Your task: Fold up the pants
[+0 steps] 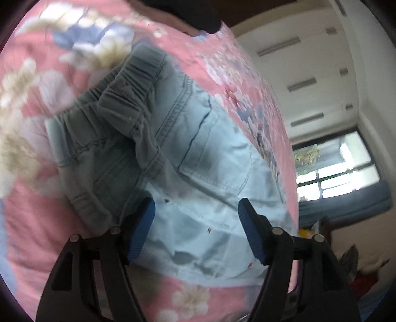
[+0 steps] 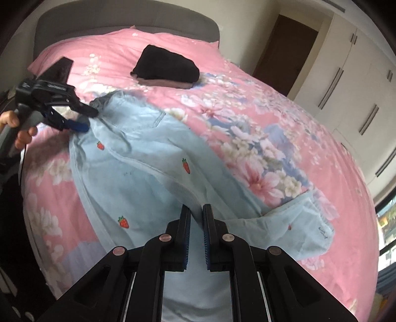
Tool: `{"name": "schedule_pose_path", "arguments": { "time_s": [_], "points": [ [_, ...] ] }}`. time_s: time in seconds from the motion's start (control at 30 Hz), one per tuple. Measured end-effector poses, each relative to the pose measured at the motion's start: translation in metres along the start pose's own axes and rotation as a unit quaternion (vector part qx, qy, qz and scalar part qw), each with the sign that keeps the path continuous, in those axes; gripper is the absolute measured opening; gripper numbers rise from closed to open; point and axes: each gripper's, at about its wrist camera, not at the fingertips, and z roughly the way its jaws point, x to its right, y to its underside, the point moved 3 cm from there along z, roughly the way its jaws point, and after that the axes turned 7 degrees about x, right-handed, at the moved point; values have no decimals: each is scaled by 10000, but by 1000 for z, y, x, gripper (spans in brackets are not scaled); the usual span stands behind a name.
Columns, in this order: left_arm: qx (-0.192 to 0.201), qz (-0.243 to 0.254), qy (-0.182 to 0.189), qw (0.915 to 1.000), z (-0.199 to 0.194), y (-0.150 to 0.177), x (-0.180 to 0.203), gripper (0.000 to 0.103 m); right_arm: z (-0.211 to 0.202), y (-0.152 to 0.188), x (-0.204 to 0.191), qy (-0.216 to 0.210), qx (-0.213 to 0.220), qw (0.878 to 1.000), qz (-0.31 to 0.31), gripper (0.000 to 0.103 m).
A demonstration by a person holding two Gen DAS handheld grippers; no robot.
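Light blue pants (image 2: 138, 158) with small strawberry prints lie on the pink floral bed cover (image 2: 259, 119). In the left wrist view the pants (image 1: 198, 158) show their elastic waistband (image 1: 128, 99) and a back pocket. My left gripper (image 1: 196, 210) is open, its blue pads just above the seat of the pants with nothing between them; it also shows in the right wrist view (image 2: 84, 121) at the waist end. My right gripper (image 2: 196, 210) is shut on a fold of the pants' leg fabric and lifts it into a ridge.
A folded black garment (image 2: 165, 65) on a brownish one lies near the head of the bed. A grey headboard (image 2: 123, 17) stands behind. White wardrobes (image 2: 346, 86) line the right wall. A window (image 1: 334, 168) is beyond the bed edge.
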Motion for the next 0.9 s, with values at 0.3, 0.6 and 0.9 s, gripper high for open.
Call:
{"name": "schedule_pose_path", "arguments": {
  "time_s": [0.3,0.6,0.9],
  "points": [
    [764,-514,-93,9957,0,-32,0,10,0,-3,-2,-39,15,10000,-9,8],
    [978,0,-449,9942,-56,-13,-15,9,-22,22,-44,-527,-202,9976,-393,8],
    [725,95,-900,9933,-47,2,-40,12,-3,59,-71,-775,-715,9940,-289,9]
  ]
}}
